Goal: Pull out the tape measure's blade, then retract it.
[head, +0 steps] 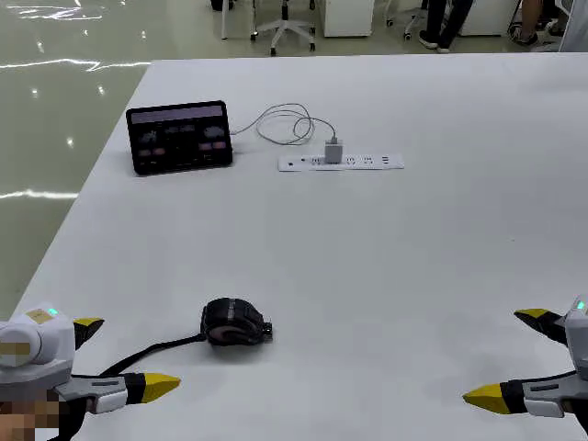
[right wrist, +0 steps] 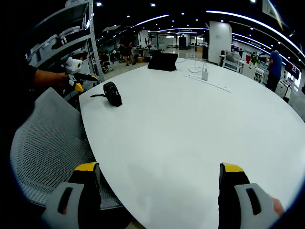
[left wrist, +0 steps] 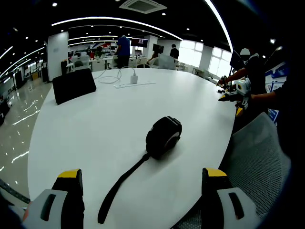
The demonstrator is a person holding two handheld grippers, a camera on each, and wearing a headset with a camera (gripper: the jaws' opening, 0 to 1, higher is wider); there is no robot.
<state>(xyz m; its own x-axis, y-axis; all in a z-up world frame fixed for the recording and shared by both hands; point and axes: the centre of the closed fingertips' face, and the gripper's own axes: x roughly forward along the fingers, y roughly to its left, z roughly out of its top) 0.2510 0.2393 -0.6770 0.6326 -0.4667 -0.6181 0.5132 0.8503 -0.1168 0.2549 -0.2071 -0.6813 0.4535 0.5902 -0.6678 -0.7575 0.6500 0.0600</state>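
White table [head: 413,276] | tape measure [head: 234,322] resting | left tongs [head: 136,354], right tongs [head: 493,356] spread wide, empty

The left gripper [head: 124,356] was held low on the person's left, its yellow-tipped jaws spread wide with nothing between them. The right gripper [head: 503,356] was held well apart from it, jaws likewise wide and empty.

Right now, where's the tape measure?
In the head view the tape measure lies on the white table at lower left, just ahead of the left gripper, far from the power strip.
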